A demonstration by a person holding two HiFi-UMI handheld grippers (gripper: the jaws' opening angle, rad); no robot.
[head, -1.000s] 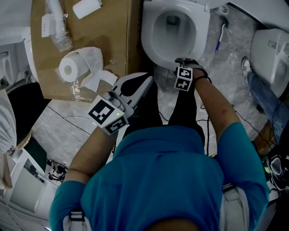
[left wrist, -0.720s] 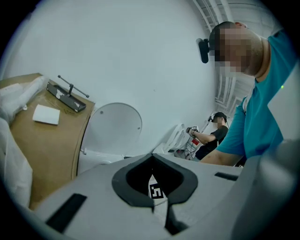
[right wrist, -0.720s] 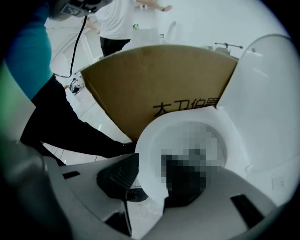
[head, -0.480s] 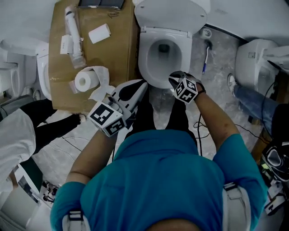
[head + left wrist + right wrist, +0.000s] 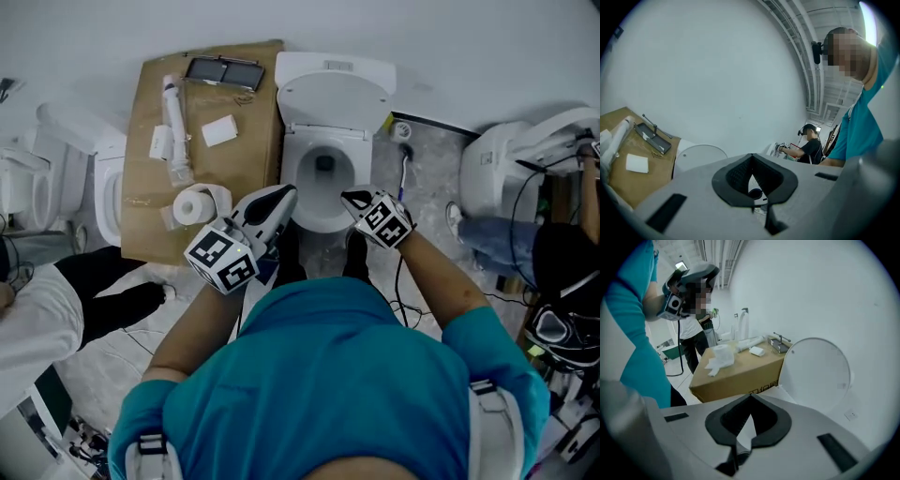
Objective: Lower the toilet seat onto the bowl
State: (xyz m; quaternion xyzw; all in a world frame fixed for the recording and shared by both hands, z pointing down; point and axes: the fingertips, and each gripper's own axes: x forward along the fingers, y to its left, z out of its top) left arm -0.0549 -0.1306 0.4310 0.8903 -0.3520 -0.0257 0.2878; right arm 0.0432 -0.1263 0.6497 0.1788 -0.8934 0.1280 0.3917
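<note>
The white toilet (image 5: pixel 323 178) stands ahead of me. Its seat (image 5: pixel 298 192) lies flat on the bowl and the lid (image 5: pixel 333 98) stands up against the tank. The lid also shows in both gripper views (image 5: pixel 701 157) (image 5: pixel 818 373). My left gripper (image 5: pixel 286 192) hovers above the bowl's front left, shut and empty; its tips (image 5: pixel 751 155) meet. My right gripper (image 5: pixel 349 197) hangs above the front right rim, clear of the seat. Its jaws have just been closing, and they now stand shut with nothing between them (image 5: pixel 751 395).
A cardboard box (image 5: pixel 202 141) left of the toilet carries a toilet paper roll (image 5: pixel 195 204), a tube and small parts. A toilet brush (image 5: pixel 405 159) stands to the right. More toilets flank the scene (image 5: pixel 103 187) (image 5: pixel 497 169). A person's legs (image 5: pixel 103 300) are at left.
Both grippers have lifted up and away from the bowl. The right gripper has left the seat's front rim. The head view now takes in the whole toilet and the wall.
</note>
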